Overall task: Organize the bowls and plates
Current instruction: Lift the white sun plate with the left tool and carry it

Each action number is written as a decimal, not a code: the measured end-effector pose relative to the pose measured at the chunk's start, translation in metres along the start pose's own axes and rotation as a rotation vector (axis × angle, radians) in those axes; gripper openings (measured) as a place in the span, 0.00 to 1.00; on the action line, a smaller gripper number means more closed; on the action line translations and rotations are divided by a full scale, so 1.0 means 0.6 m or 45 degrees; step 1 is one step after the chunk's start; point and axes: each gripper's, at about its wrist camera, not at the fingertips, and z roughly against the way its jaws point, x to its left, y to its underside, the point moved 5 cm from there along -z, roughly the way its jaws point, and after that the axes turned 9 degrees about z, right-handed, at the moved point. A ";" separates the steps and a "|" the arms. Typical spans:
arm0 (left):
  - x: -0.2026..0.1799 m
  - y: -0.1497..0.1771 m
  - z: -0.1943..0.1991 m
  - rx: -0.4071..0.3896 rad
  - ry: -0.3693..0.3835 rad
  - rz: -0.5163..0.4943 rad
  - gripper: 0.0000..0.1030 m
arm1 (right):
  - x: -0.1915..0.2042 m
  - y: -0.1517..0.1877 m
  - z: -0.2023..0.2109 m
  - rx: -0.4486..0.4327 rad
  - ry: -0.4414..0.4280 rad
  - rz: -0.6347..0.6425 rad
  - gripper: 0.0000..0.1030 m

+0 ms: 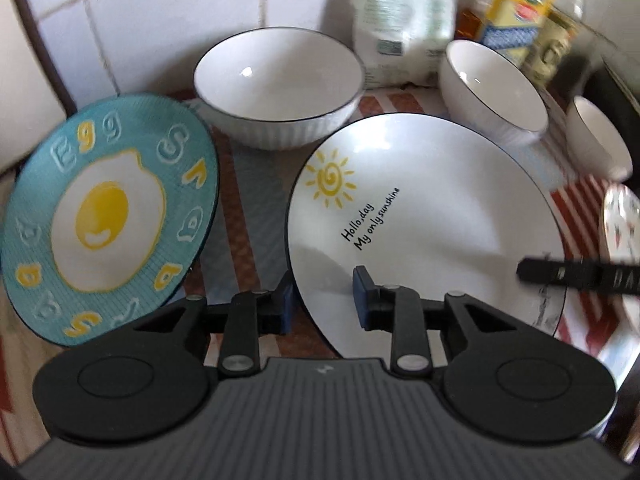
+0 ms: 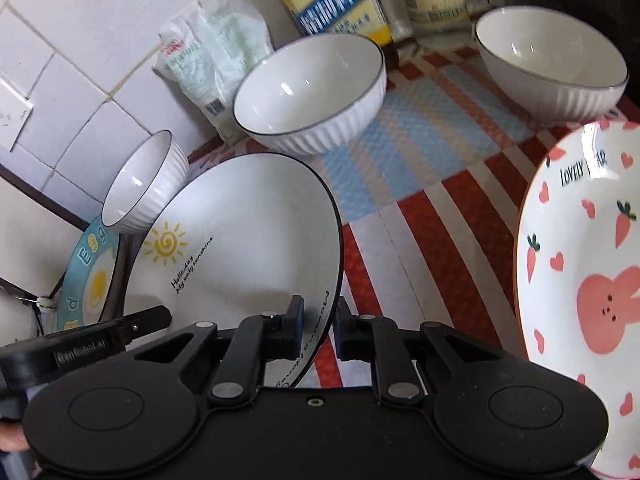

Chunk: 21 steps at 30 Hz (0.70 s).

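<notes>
downward, both grippers (image 1: pixel 324 300) (image 2: pixel 320 330) pinching sun plate (image 1: pixel 420 208)

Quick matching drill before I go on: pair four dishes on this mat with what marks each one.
Things:
1. sunshine plate
2. egg plate
3. rabbit plate
4. ribbed bowl

Marks:
a. teal with yellow letters
b. pink hearts and carrots
c. plain white inside, dark rim line
d. rim between both grippers' fingers

Pairs: 1-d, 2-a, 3-b, 4-c
</notes>
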 end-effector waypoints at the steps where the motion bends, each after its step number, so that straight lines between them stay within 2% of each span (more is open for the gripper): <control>1: -0.001 0.000 0.005 -0.007 0.004 -0.013 0.27 | 0.000 0.000 0.004 0.002 -0.013 -0.002 0.18; 8: -0.004 0.011 0.036 -0.075 -0.007 -0.047 0.27 | 0.016 -0.004 0.029 -0.008 -0.025 0.109 0.18; 12: -0.007 0.026 0.060 -0.111 -0.005 -0.054 0.27 | 0.022 0.013 0.050 -0.056 -0.038 0.147 0.19; 21: -0.007 0.079 0.121 -0.114 -0.008 -0.040 0.27 | 0.039 0.052 0.102 -0.042 -0.077 0.226 0.19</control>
